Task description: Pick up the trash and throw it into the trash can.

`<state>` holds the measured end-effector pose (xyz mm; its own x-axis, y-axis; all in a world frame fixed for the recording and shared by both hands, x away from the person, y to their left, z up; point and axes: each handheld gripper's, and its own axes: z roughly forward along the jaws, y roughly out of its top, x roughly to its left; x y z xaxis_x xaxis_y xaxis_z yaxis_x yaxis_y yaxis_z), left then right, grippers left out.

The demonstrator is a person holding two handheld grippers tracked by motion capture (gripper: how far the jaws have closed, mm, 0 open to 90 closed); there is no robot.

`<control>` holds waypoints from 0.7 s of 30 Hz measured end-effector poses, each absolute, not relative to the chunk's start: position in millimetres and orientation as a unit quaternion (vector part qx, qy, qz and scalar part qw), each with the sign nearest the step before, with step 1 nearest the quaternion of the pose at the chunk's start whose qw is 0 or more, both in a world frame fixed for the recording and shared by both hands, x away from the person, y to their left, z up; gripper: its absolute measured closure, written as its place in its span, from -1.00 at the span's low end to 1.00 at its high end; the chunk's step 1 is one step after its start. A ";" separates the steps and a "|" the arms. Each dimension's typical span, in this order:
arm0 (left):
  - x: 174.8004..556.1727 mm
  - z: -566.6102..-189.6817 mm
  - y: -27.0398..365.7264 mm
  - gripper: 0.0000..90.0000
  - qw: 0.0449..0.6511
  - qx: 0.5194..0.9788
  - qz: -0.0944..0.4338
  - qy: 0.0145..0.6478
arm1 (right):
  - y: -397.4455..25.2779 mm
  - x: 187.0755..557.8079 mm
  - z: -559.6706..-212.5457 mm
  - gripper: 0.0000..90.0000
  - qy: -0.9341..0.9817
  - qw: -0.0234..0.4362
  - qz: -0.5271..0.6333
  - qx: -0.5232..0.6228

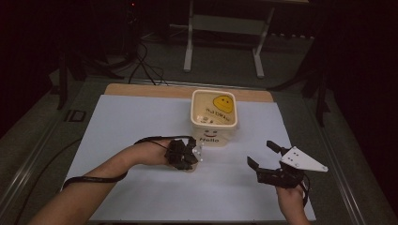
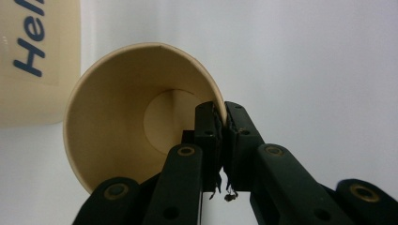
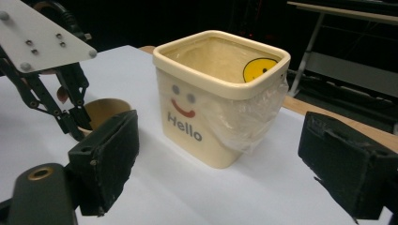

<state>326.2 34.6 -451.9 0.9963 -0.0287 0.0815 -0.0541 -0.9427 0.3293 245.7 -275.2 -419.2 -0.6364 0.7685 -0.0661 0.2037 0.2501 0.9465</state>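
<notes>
Forearms: nearest cam, enter from bottom edge.
Table: white sheet.
Bin: cream "Hello" tub w/ plastic liner, far centre; contents hidden.
Paper cup: on its side just beside bin; light, crushable, grip at rim.
Left gripper: jaws clamped on cup rim.
Right gripper: jaws apart, empty.

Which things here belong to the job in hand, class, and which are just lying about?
In use: paper cup, pinched at its rim by the left gripper; cream Hello bin; open right gripper.
Lying about: metal stand; floor cables.
</notes>
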 end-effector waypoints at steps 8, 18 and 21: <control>328.2 -445.7 43.4 0.97 0.201 0.978 0.051 -0.039 | -275.3 247.0 -420.0 -0.72 0.743 0.272 0.517 0.328; 327.6 -429.2 57.0 0.98 0.231 0.973 0.001 -0.025 | -276.4 246.8 -419.1 -0.72 0.739 0.268 0.522 0.330; 326.9 -419.4 60.6 0.98 0.247 0.969 -0.005 -0.018 | -276.5 246.5 -419.0 -0.72 0.739 0.265 0.524 0.331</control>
<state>326.9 60.6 -419.4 0.9993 -0.0372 0.0000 -0.0327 -0.8776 0.4783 246.5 -276.5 -419.0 -0.6409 0.7663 -0.0451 0.2113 0.2326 0.9493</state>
